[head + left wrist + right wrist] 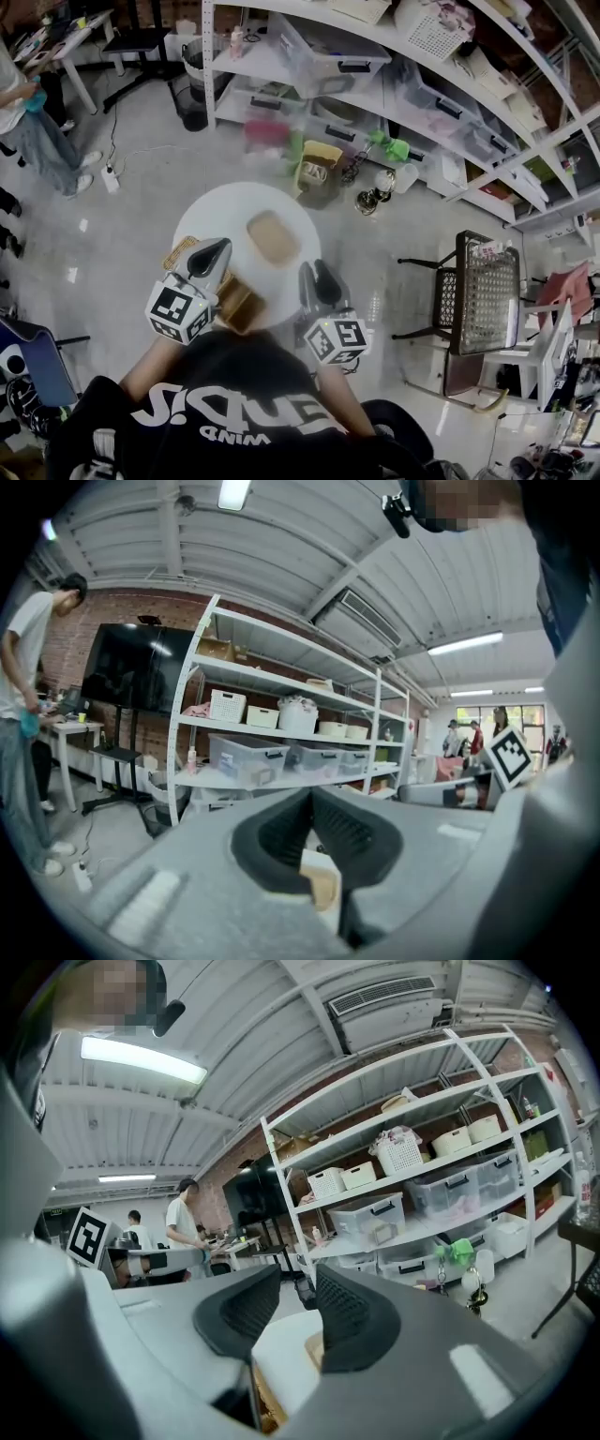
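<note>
Left hand-held gripper [217, 251], jaws together, and right hand-held gripper [315, 272], jaws apart, hover empty beside the untouched tan board [273, 237].

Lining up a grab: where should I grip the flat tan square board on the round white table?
Probably the near edge of the flat tan square board, jaws coming low from your side: it lies flat, so only its rim offers purchase.

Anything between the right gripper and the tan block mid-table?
Nothing visible. Only bare white table lies between the right gripper, jaws apart, and the tan block. The brown box sits aside, nearer the left gripper.
</note>
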`<state>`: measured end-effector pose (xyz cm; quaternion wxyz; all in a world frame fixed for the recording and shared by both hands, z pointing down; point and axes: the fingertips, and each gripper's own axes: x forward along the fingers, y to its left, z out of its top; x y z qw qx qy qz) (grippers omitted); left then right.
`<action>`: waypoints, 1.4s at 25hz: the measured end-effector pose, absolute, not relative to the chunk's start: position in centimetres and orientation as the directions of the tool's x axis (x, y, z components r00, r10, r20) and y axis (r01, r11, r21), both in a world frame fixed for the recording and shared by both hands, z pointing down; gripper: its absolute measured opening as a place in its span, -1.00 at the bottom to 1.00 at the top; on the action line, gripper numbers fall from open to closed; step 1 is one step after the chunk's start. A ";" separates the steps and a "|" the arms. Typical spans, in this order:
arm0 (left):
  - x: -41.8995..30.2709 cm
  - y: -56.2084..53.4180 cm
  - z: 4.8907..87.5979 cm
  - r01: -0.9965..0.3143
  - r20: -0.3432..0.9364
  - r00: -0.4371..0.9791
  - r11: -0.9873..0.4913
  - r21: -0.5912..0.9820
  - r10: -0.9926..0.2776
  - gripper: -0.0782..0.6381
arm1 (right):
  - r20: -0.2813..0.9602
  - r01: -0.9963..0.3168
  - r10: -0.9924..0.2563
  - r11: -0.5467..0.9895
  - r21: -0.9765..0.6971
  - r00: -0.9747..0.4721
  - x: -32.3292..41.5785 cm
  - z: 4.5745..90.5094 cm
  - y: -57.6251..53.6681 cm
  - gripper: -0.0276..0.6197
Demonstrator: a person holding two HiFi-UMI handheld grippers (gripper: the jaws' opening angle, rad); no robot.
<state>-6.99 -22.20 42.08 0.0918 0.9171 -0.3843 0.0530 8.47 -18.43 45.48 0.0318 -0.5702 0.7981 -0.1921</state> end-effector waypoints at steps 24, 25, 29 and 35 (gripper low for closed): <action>-7.1 -23.5 45.0 -0.715 0.232 0.696 -0.684 0.144 -0.679 -0.78 | 0.569 -0.810 -0.693 0.037 -0.585 -0.442 7.2 68.0 -23.4 -0.03; -7.1 -23.6 45.2 -0.716 0.238 0.695 -0.684 0.141 -0.678 -0.78 | 0.577 -0.807 -0.684 0.029 -0.590 -0.446 7.2 68.5 -23.6 -0.03; -7.1 -23.9 46.1 -0.715 0.263 0.693 -0.688 0.126 -0.672 -0.78 | 0.612 -0.799 -0.651 -0.014 -0.601 -0.449 7.2 71.0 -23.9 -0.06; -7.5 -24.9 46.6 -0.723 0.280 0.684 -0.679 0.131 -0.674 -0.78 | 0.637 -0.768 -0.612 -0.074 -0.636 -0.469 6.7 73.6 -24.0 -0.10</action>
